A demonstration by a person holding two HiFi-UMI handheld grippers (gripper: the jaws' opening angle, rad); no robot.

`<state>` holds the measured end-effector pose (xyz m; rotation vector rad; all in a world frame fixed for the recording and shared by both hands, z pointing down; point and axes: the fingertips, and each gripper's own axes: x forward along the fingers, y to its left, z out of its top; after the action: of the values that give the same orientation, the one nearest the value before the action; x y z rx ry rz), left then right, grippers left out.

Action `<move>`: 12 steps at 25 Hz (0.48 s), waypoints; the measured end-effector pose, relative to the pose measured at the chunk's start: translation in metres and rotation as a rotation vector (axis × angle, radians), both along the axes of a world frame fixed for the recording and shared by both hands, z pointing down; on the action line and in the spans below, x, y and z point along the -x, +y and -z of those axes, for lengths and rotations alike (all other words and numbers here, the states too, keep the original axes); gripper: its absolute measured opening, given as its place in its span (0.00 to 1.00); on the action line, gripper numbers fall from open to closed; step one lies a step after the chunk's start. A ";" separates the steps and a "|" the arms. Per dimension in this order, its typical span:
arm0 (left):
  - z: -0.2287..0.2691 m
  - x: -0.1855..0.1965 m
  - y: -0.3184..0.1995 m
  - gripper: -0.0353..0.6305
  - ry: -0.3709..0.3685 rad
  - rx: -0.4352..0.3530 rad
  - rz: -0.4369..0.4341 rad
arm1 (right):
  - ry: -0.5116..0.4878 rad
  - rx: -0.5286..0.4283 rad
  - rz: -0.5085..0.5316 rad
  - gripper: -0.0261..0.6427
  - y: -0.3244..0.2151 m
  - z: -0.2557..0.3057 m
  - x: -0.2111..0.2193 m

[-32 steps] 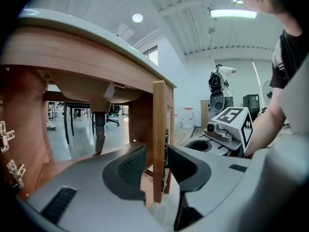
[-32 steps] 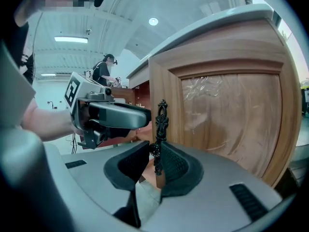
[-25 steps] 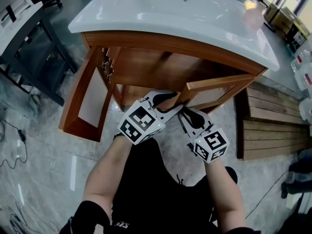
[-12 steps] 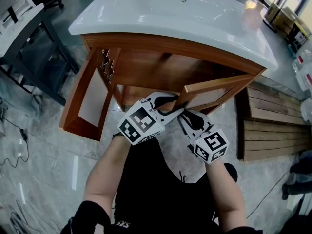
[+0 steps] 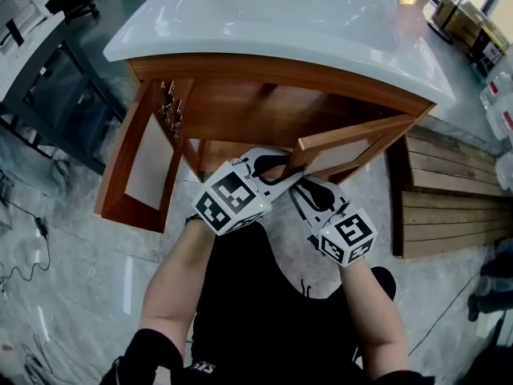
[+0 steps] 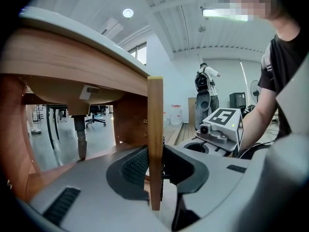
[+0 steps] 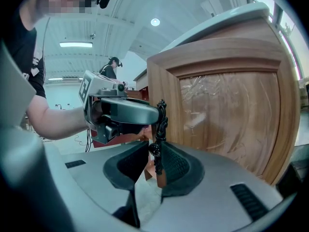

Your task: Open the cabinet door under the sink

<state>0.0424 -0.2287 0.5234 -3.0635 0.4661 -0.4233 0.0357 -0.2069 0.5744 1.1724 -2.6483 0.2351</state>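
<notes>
Beneath the sink, our left tongs, just closing, pinch the door by its edge. Our right tongs, just loosening, straddle its handle.

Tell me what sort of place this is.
Probably a workshop or lab hall, not a bathroom: the sink and cabinet stand free on a polished floor, with a desk, loose cables and wooden boards around.

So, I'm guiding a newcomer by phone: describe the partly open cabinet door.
Find the white sink top on its wooden cabinet. Of the two doors below, it is the right-hand door, angled half-open, with a dark ornate handle; the left door is swung fully out.
</notes>
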 end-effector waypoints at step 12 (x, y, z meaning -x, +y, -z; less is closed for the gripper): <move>0.004 -0.002 0.020 0.20 -0.009 0.004 -0.079 | 0.004 -0.026 -0.162 0.14 0.033 0.023 -0.101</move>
<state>0.0446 -0.2083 0.5193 -3.0702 0.3434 -0.4351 0.1366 -0.1742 0.5514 1.3967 -2.5622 0.2264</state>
